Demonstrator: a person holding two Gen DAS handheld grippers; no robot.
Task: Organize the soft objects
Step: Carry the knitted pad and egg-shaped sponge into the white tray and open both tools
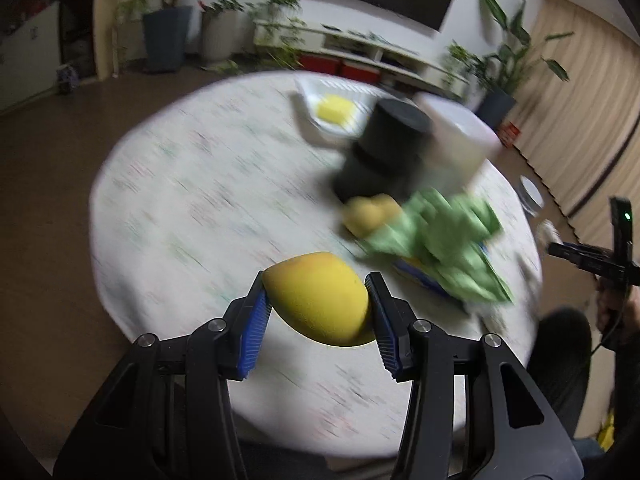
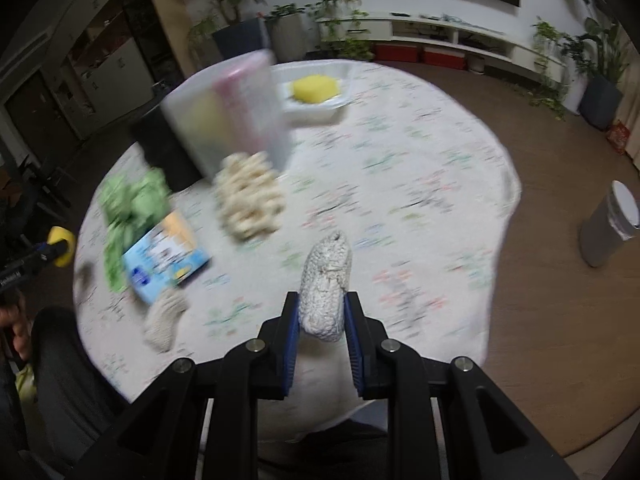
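My left gripper (image 1: 316,286) is shut on a yellow-orange soft sponge (image 1: 318,298), held above the round table (image 1: 200,200). In the right wrist view that same sponge (image 2: 61,246) shows at the far left. My right gripper (image 2: 322,304) is shut on a white knitted piece (image 2: 325,280) that sticks up between its blue pads. On the table lie a green cloth (image 1: 440,244), a yellowish soft lump (image 1: 370,212), a cream fluffy cloth (image 2: 249,196) and a beige knitted piece (image 2: 163,322). A white tray (image 2: 316,110) at the far side holds a yellow sponge (image 2: 316,88).
A black cylinder (image 1: 384,152) and a clear plastic tub (image 2: 228,116) stand mid-table. A light-blue packet (image 2: 166,260) lies under the green cloth (image 2: 132,208). A grey bin (image 2: 608,228) stands on the floor to the right. Plants and a low shelf line the far wall.
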